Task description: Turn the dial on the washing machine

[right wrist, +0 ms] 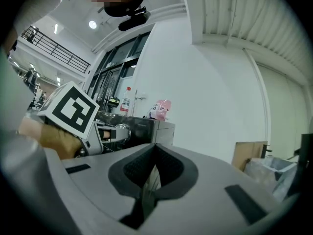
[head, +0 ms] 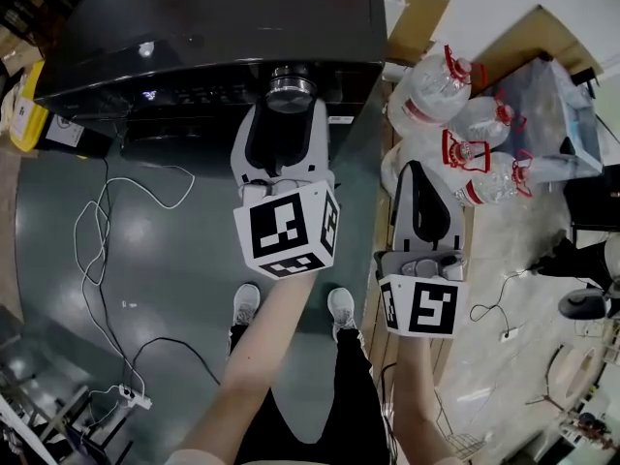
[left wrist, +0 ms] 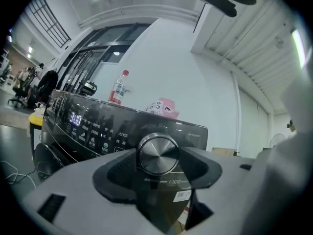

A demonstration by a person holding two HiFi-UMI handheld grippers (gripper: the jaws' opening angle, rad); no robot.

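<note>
The black washing machine [head: 213,27] stands ahead, its lit control panel [left wrist: 78,124] facing me. Its round metal dial [head: 289,87] sits at the panel's right end. My left gripper [head: 289,107] reaches up to it, and the dial [left wrist: 157,153] lies between the two dark pads [left wrist: 116,173]. The jaws stand wide on either side of the dial, and no firm press shows. My right gripper [head: 415,170] hangs lower and to the right, away from the machine. In the right gripper view its pads [right wrist: 168,173] meet with nothing between them.
Several large water jugs [head: 455,114] with red caps stand right of the machine, beside cardboard [head: 417,13]. White cables [head: 102,245] and a power strip [head: 128,395] lie on the floor at left. A bottle [left wrist: 117,89] and a pink toy [left wrist: 164,107] sit on the machine's top.
</note>
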